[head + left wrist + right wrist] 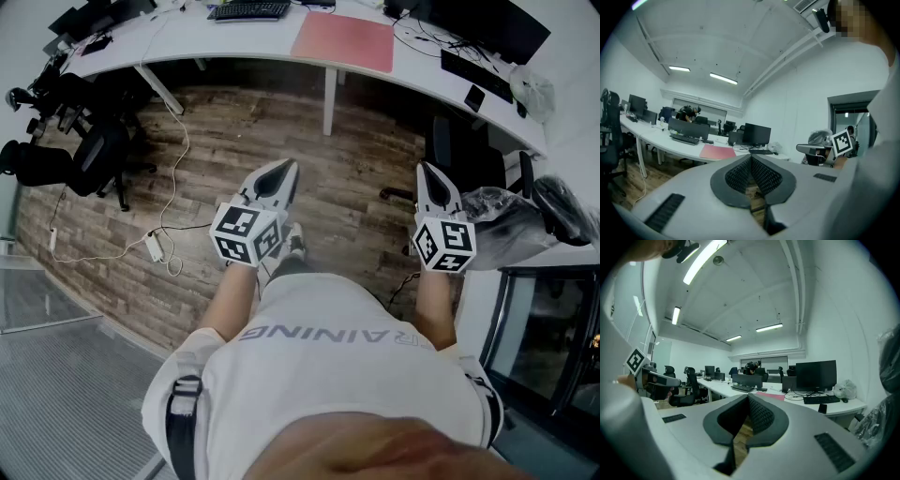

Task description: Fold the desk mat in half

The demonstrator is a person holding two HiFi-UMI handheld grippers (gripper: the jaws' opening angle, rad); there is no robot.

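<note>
A pink desk mat (pixel 344 41) lies flat on the long white desk (pixel 234 47) at the far side of the room; it also shows as a pink sheet (pixel 717 151) in the left gripper view and a thin pink strip (pixel 769 395) in the right gripper view. Both grippers are held in front of the person, over the wood floor and well short of the desk. My left gripper (pixel 284 170) is shut with nothing in it. My right gripper (pixel 427 171) is shut and empty too.
Keyboards (pixel 248 10), monitors (pixel 487 23) and cables crowd the desk around the mat. Black office chairs (pixel 89 155) stand at the left, another chair (pixel 459 150) at the right. A power strip and cord (pixel 155 246) lie on the floor. A person sits at a distant desk (pixel 689 112).
</note>
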